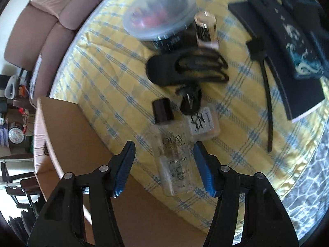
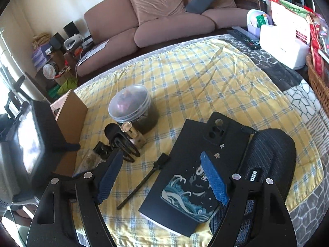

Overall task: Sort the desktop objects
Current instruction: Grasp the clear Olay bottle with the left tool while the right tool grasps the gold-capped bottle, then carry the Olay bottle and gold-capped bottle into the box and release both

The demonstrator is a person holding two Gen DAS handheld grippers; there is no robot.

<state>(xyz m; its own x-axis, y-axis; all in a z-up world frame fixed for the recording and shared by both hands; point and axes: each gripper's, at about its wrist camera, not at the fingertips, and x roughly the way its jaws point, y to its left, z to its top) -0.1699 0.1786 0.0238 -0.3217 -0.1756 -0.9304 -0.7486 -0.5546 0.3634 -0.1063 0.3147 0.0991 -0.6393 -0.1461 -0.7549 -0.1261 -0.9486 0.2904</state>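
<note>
Yellow plaid cloth (image 2: 205,86) covers the table, brown sofa (image 2: 164,16) behind. Left gripper (image 1: 164,166) jaws apart, straddling a clear Olay bottle (image 1: 174,162) lying flat beside the cardboard box (image 1: 82,144); pads not touching it. Right gripper (image 2: 162,177) jaws wide apart above a dark notebook (image 2: 185,185), holding nothing.

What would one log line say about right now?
left gripper: open around clear bottle | right gripper: open over dark notebook | cardboard box: beside bottle
</note>
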